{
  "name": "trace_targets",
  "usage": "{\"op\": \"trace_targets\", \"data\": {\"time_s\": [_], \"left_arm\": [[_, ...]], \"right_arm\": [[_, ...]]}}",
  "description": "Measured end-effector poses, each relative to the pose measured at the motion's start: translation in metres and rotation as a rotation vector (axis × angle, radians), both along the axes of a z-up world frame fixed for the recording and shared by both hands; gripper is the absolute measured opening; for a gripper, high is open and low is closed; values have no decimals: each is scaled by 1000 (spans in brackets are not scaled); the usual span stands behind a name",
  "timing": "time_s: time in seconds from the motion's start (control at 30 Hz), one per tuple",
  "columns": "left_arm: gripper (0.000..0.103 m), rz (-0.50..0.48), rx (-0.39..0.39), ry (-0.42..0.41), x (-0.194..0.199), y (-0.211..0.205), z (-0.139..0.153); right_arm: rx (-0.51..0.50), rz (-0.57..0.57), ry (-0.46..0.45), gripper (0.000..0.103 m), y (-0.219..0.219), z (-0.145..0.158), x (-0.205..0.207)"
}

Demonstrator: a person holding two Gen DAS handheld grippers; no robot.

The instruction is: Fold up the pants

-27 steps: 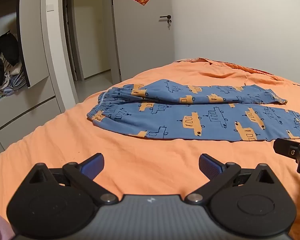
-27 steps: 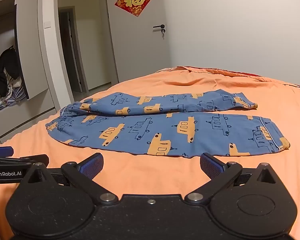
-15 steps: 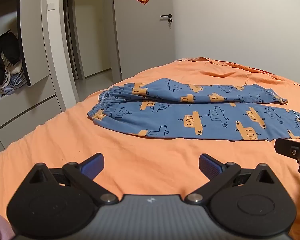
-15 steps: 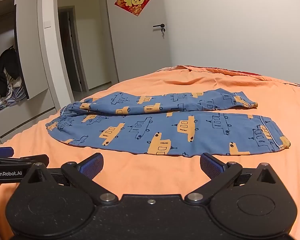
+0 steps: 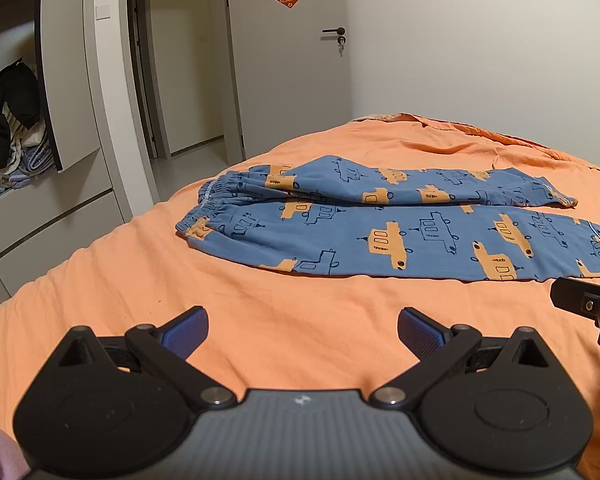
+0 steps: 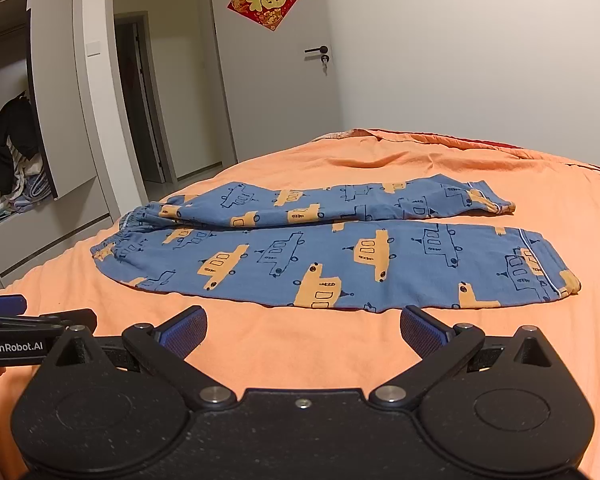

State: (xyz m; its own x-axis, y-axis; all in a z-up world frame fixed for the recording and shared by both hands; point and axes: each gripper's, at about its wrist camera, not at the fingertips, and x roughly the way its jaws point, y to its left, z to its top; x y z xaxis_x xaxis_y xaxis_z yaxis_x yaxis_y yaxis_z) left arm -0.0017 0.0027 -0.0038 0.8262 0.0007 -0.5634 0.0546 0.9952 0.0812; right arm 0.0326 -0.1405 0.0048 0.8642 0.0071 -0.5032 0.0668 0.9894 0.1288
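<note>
Blue pants (image 5: 400,224) with orange car prints lie spread flat on the orange bed, waistband to the left, both legs running right, side by side. They also show in the right wrist view (image 6: 340,256). My left gripper (image 5: 302,330) is open and empty, hovering over bare sheet short of the waistband end. My right gripper (image 6: 303,330) is open and empty, just short of the near leg's edge. The right gripper's side shows at the right edge of the left wrist view (image 5: 588,304), and the left gripper's at the left edge of the right wrist view (image 6: 24,332).
The orange bed sheet (image 5: 260,304) covers the whole bed. An open wardrobe with piled clothes (image 5: 12,136) stands at the left. A white door (image 5: 292,80) and a plain wall are beyond the bed.
Both grippers have stayed nearly still and open; the views shift only slightly. The pants have not moved.
</note>
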Motion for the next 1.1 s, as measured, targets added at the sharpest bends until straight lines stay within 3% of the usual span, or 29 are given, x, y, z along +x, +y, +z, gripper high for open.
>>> {"op": "trace_targets", "data": {"time_s": [1.1], "left_arm": [[103, 1, 2, 6, 1, 3, -3]], "right_arm": [[4, 0, 4, 102, 0, -1, 1]]}}
